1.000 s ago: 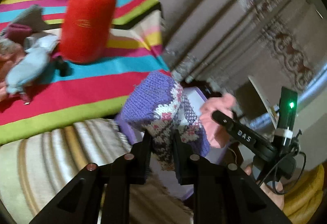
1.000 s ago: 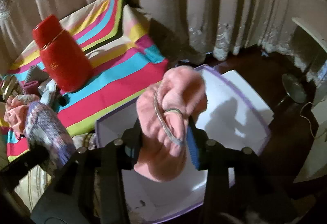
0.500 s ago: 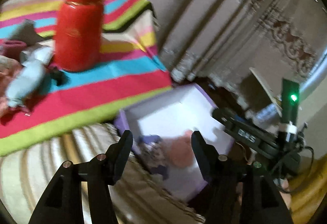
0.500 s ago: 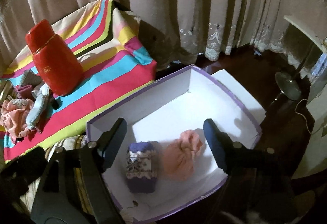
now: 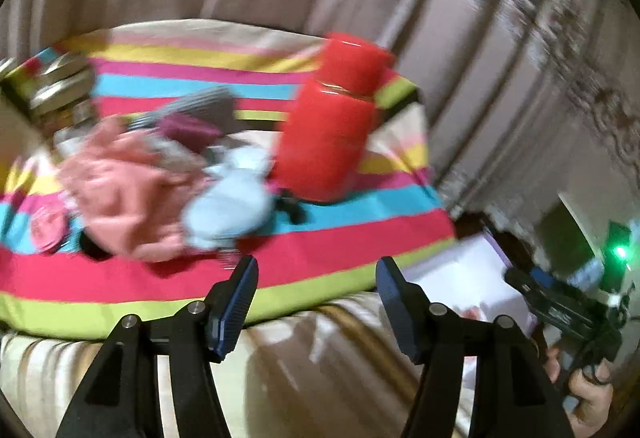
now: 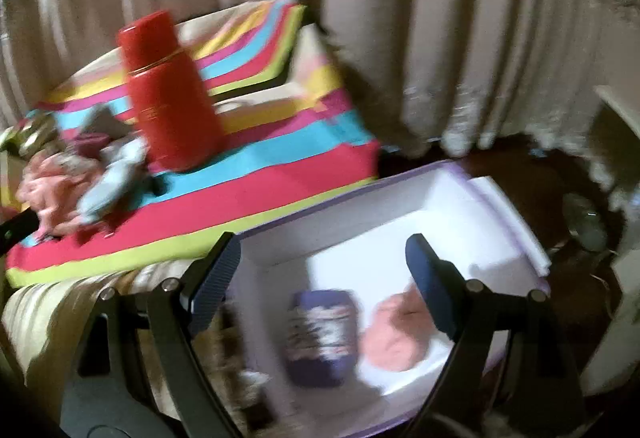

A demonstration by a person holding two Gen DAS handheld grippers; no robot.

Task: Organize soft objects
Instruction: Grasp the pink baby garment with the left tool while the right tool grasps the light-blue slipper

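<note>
- Soft objects sit in two places: a heap on the striped blanket [image 5: 328, 254], toward its left side, and two pieces already down in the white box [image 6: 360, 222] that sits off the blanket's near right corner.
- In the box I see a purple knitted piece [image 6: 320, 334] and a pink bundle [image 6: 394, 338] side by side near its front wall, possibly touching; blur hides the gap.
- My right gripper [image 6: 320, 274] hangs over the box, jaws opening, nothing between them.
- My left gripper [image 5: 316, 290] points at the blanket's near edge, jaws spread with nothing between them either.
- Left on the heap: a pink cloth [image 5: 120, 190], a pale blue piece [image 5: 230, 202] just right of it, a maroon item [image 5: 188, 128] and a grey one [image 5: 200, 104] behind.
- I judge these light, limp and compressible, so nothing should break, but a pinch on a loose corner will likely trail fabric and drag the neighbours.
- I'd bite the pale blue piece across its thickest bunched middle, deep in the jaws.
- Red flask [image 5: 332, 130] stands upright just beside that piece; it's hard, and I think a careless sweep could tip it.
</note>
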